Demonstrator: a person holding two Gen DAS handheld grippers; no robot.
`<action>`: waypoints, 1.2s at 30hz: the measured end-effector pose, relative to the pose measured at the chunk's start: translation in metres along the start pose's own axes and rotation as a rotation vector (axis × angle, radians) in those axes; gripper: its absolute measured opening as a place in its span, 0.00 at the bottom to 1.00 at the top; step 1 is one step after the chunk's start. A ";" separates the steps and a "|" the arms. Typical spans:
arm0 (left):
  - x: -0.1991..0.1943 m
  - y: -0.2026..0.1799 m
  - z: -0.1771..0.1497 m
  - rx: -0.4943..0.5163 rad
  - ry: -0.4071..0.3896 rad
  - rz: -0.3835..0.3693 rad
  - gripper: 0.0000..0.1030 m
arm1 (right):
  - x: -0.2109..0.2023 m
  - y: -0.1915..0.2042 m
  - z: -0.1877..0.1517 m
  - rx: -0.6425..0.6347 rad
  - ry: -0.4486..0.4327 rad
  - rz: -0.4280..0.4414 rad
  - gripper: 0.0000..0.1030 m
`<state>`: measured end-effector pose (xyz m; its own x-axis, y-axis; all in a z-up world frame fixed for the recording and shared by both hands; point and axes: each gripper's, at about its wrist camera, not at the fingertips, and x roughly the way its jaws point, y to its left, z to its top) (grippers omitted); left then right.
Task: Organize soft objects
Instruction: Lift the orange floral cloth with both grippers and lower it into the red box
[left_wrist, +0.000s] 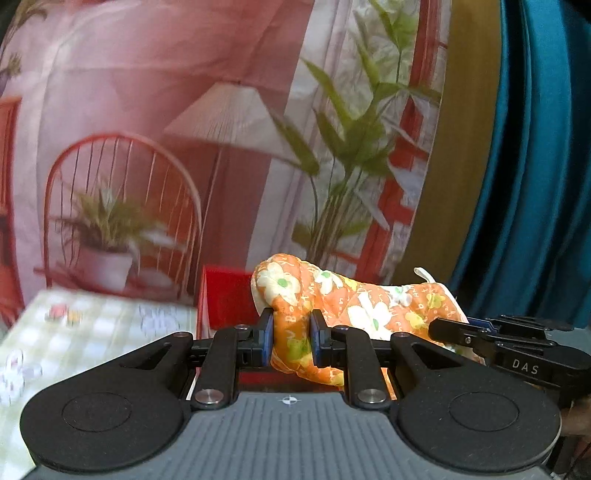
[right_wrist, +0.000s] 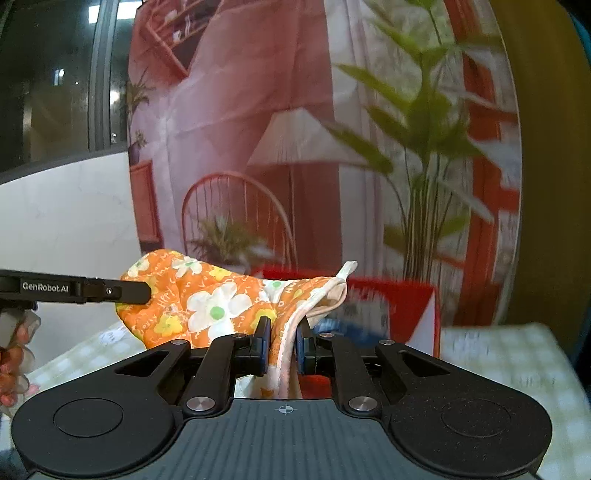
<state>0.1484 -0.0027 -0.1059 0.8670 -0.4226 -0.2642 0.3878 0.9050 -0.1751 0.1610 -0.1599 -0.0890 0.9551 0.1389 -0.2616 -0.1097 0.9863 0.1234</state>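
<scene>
I hold the mitt (left_wrist: 354, 306) between both tools, lifted off the tabletop (left_wrist: 85, 332) so that it hangs free above the red box (left_wrist: 225, 299). My left hand-held gripper (left_wrist: 291, 341) is clenched on the thumb end, the orange cloth bunched between its blue pads (left_wrist: 269, 341) at lower centre of the left view. My right hand-held gripper (right_wrist: 282, 341) is clamped on the cuff, at the pale hem, with the hanging loop (right_wrist: 347, 268) sticking up just above it, right of centre in the right view.

I grip it at its two ends because it is soft and quilted: held at one point it would flop and fold on itself, and I could not steer where it lands. Stretched between two grips it stays roughly level and spread, flowers facing up.

In the left view the box shows behind and under the mitt, its red wall at centre; in the right view it lies beyond the cuff, with something blue inside that is too blurred to name. The checked cloth of the tabletop shows at lower left in the left view and lower right in the right one.

I judge the next move to be lowering the mitt into the box. The risk is letting go unevenly, so that one end drapes over the rim.
</scene>
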 end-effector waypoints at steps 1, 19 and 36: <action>0.005 -0.001 0.005 0.005 -0.009 0.003 0.20 | 0.005 -0.002 0.005 -0.012 -0.009 -0.005 0.12; 0.145 0.016 0.041 0.021 0.129 0.083 0.21 | 0.137 -0.055 0.039 0.049 0.102 -0.112 0.12; 0.180 0.026 0.020 0.044 0.256 0.089 0.58 | 0.191 -0.079 0.011 0.158 0.297 -0.171 0.13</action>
<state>0.3206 -0.0545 -0.1391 0.7934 -0.3345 -0.5085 0.3315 0.9382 -0.1000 0.3554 -0.2122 -0.1384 0.8320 0.0156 -0.5545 0.1108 0.9748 0.1937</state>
